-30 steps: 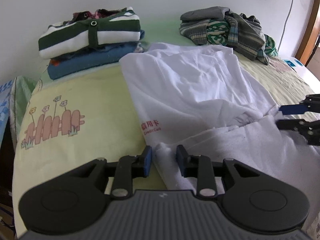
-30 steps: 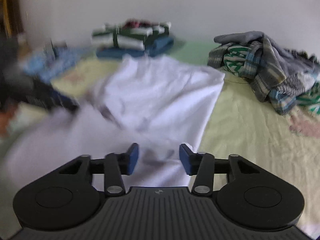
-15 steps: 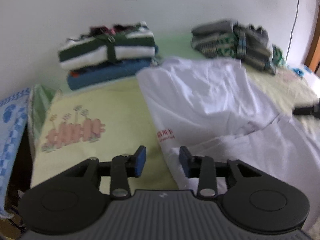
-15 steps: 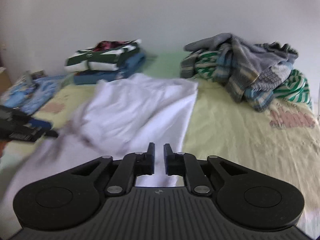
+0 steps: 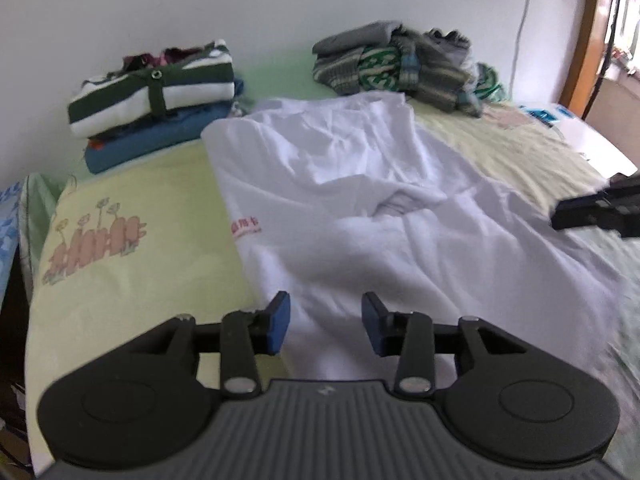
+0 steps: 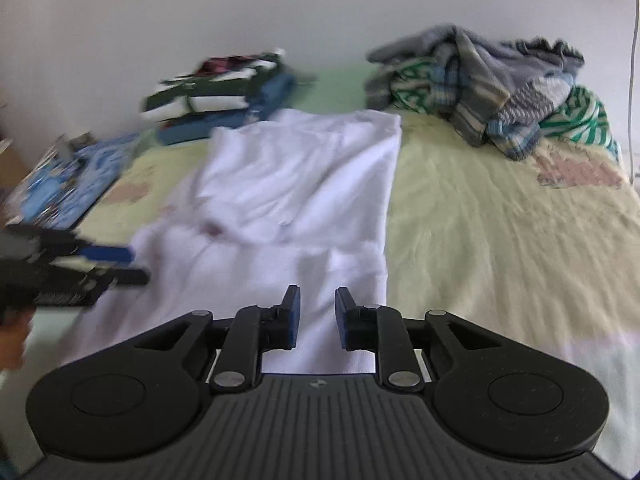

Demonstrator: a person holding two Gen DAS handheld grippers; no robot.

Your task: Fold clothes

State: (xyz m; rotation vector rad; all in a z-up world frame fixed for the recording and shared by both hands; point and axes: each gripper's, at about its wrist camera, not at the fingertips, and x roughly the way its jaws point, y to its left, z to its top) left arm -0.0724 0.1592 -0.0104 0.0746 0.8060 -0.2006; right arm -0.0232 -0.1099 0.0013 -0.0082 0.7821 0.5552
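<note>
Compared with one second earlier, the left gripper (image 5: 325, 322) had drawn back from the near edge of the white T-shirt (image 5: 360, 200). The cloth that had stood bunched between its jaws then now lay flat beneath them. Its jaws were opening, stood moderately apart, and held nothing. The right gripper (image 6: 316, 316) had closed almost fully half a second earlier; its jaws were now opening again to a narrow gap, with no cloth pinched between the pads. The raised hem seen at the start had dropped onto the bed (image 6: 500, 220).

The left wrist view alone showed the small red print (image 5: 245, 226) on the shirt's left portion, the fence-and-flower motif (image 5: 94, 240) on the yellow sheet, and a wooden door frame (image 5: 582, 32) at the far right. The right gripper appeared there only as a dark tip at the right edge. The right wrist view alone showed a blue patterned item (image 6: 68, 176) at the left of the bed and the left gripper (image 6: 120, 266) entering from the left over the shirt's edge.

The T-shirt lay spread in the middle of the bed, wrinkled, with its near part doubled over the far part along a crosswise fold. A folded stack (image 5: 156, 100) stood behind it to the left, and an unfolded heap of striped clothes (image 5: 404, 64) behind it to the right.
</note>
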